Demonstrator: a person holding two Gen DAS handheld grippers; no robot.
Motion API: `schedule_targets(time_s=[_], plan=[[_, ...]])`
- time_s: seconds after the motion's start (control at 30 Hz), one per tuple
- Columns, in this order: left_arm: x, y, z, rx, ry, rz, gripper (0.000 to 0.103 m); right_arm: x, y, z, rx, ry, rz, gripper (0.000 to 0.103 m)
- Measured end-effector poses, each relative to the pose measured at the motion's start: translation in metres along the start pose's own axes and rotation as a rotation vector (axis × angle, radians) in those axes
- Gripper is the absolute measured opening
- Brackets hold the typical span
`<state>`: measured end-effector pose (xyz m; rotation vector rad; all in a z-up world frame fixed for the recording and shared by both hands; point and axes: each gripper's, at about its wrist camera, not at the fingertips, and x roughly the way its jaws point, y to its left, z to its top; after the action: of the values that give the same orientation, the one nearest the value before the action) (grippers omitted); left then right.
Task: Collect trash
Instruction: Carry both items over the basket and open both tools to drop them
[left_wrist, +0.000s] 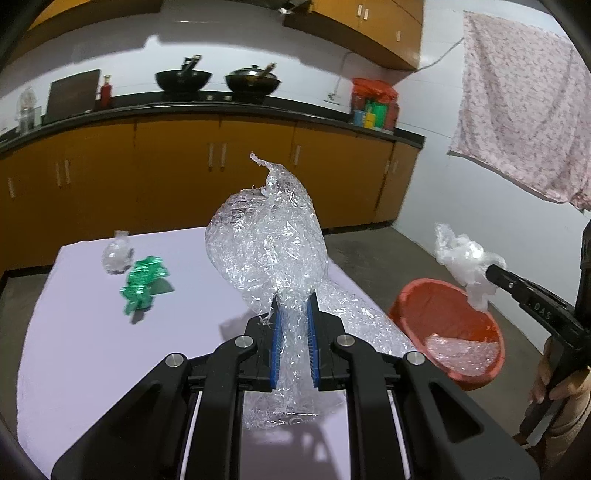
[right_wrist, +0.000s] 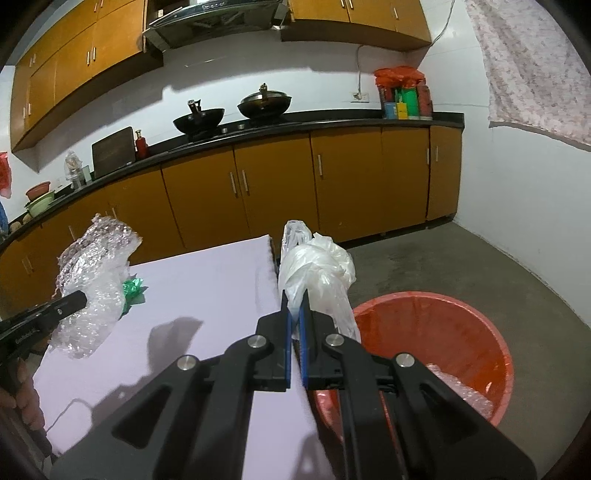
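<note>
Carrying feather-light trash above the table's (left_wrist: 92, 350) right edge, I pinch crinkly wrap (left_wrist: 266, 240) in the left gripper (left_wrist: 294, 317) and a limp, slippery bag (right_wrist: 317, 269) in the right gripper (right_wrist: 295, 314) by bunched necks, near the bin (right_wrist: 498, 354).

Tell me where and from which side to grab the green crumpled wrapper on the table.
Grip the green wrapper across its raised crumpled middle, coming from above with the jaws straddling its narrow width. It lies low on the table, so a side approach would likely just slide it. The clear bottle sits close behind, so approach from the near side.
</note>
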<state>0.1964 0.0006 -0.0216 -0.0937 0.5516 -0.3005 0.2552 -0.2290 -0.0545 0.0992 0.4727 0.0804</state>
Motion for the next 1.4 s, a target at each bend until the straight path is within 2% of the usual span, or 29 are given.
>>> schedule_targets(time_s=[0.6,1.4], plan=[[0.043,-0.089,-0.005,0.092,0.074,-0.163,0.013,-0.015,-0.043,-0.005,0.038,-0.012,-0.115,0.005],[0.079,-0.142,-0.013,0.168,0.153,-0.259,0.013,-0.016,-0.086,-0.019,0.106,0.002,-0.207,0.005]])
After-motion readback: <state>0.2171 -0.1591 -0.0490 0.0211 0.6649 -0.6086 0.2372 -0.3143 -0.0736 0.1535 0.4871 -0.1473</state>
